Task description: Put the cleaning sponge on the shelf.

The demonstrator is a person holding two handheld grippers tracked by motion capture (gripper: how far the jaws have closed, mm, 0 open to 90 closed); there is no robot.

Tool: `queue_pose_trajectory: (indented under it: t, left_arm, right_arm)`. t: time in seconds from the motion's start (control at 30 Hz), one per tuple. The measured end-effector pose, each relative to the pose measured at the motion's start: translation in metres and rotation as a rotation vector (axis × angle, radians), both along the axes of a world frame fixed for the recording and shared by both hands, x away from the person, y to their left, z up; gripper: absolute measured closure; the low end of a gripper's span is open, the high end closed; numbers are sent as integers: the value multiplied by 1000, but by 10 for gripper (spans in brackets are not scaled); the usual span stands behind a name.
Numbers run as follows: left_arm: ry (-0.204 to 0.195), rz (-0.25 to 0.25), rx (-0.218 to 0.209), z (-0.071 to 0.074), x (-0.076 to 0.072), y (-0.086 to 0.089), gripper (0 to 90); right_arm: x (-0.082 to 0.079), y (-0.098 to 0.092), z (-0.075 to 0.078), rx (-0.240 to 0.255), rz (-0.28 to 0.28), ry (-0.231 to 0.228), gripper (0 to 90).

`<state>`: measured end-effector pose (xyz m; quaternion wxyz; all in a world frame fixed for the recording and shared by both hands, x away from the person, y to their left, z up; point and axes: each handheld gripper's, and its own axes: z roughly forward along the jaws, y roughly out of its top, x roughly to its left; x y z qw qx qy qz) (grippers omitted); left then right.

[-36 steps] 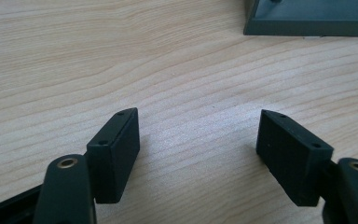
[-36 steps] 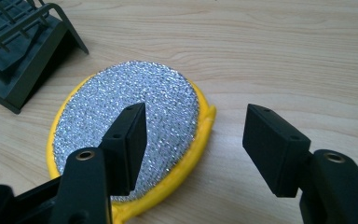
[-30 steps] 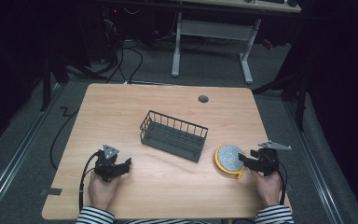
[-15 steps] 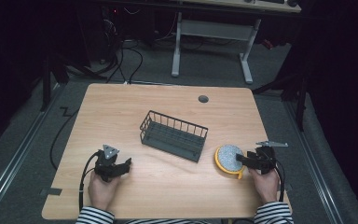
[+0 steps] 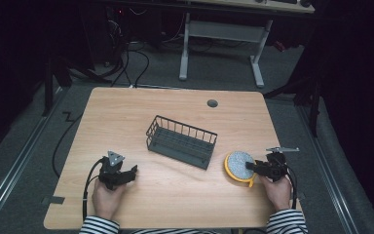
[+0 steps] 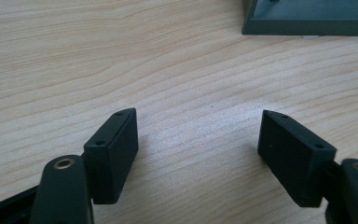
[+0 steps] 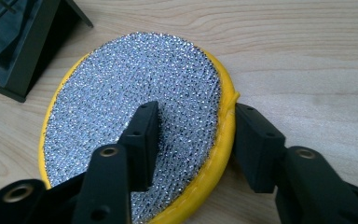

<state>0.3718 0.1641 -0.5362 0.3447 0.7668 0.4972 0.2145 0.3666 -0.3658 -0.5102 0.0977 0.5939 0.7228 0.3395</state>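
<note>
Down at the bottom edge of the high view, two striped sleeves and both hands are at the table. Lower left, the left gripper (image 5: 132,170) rests on the wood, and its own view shows the jaws spread wide with nothing but bare table (image 6: 177,70) between them. That one is idle.

The work is at the lower right. The right gripper (image 5: 249,165) is at the round scrubbing pad (image 5: 238,164), yellow-rimmed with a glittery silver face, lying flat on the table. In the right gripper view the pad (image 7: 135,112) takes up the middle of the frame: one jaw sits on the silver face, the other just outside the yellow rim, so the pad's edge is between them. The jaws have just been closing on that edge. The outer one looks to be touching the rim, but whether the pinch is firm I cannot tell.

Toward the centre of the high view stands the dark wire basket (image 5: 181,142), and it appears empty. Its corner (image 7: 23,51) shows at the upper left of the right gripper view, just beside the pad.

My read: this is early. The grasp is only now forming; lifting the pad and, most likely, dropping it in the basket are all to come.
</note>
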Motion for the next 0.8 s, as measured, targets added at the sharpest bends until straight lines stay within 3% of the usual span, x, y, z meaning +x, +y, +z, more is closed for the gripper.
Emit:
queue_pose_trajectory:
  t: [0.1, 0.27, 0.53, 0.63, 0.7, 0.8]
  left_arm:
    - [0, 0, 0, 0, 0, 0, 294]
    - [1, 0, 1, 0, 0, 0, 293]
    - [0, 3, -5, 0, 0, 0, 301]
    - [1, 2, -2, 0, 0, 0, 302]
    - [1, 2, -2, 0, 0, 0, 302]
    - [1, 2, -2, 0, 0, 0, 302]
  right_arm:
    - [0, 0, 0, 11, 10, 0, 622]
    - [-1, 4, 4, -14, 27, -21, 759]
    - [-2, 4, 5, -1, 37, -38, 790]
    - [-5, 5, 8, 6, 39, -67, 795]
    - [-9, 5, 16, 1, 42, -109, 798]
    - [-13, 5, 26, -5, 53, -133, 799]
